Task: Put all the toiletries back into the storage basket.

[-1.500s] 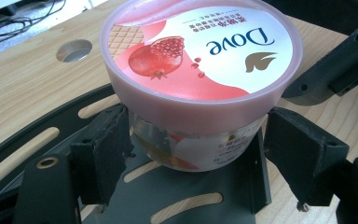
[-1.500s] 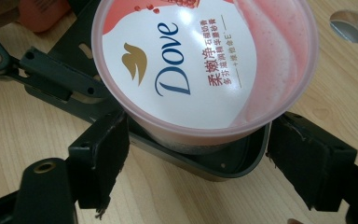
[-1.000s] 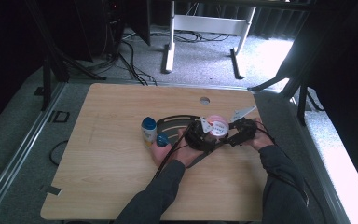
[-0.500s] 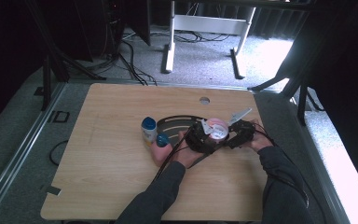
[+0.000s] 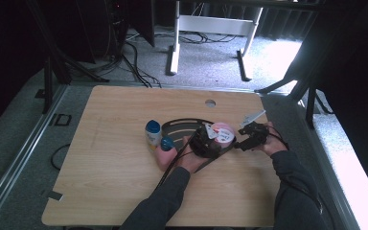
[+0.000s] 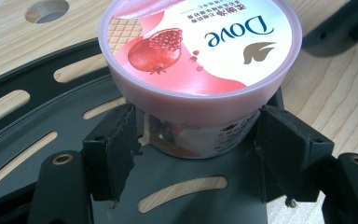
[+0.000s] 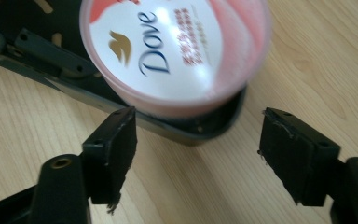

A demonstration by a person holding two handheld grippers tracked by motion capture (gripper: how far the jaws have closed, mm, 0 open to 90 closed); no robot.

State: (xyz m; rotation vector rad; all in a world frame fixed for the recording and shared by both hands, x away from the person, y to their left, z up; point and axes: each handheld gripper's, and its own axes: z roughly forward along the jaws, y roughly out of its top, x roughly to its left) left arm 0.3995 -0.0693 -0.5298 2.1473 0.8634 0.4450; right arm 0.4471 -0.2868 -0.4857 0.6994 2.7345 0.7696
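A pink Dove jar (image 5: 223, 134) with a pomegranate picture on its lid (image 6: 200, 44) stands on a black slotted plate (image 5: 182, 127). My left gripper (image 6: 196, 135) reaches under the lid's rim. Its jaws flank the jar's body and have just been closing. The right pad (image 6: 279, 149) sits at the jar's side, and a thin gap remains at the left pad (image 6: 116, 144). My right gripper (image 7: 198, 135) comes from the jar's other side. Its jaws have also been closing and stand open over bare wood, with the jar (image 7: 177, 51) just beyond the tips. Seen from above, the left gripper (image 5: 210, 140) and right gripper (image 5: 243, 141) face each other across the jar.
A small white bottle with a blue cap (image 5: 152, 132) stands left of the plate. A pink bottle (image 5: 165, 152) lies beside it near my left hand. The wooden table (image 5: 105, 182) has a round hole (image 5: 210, 103) at the back. Cables trail toward me.
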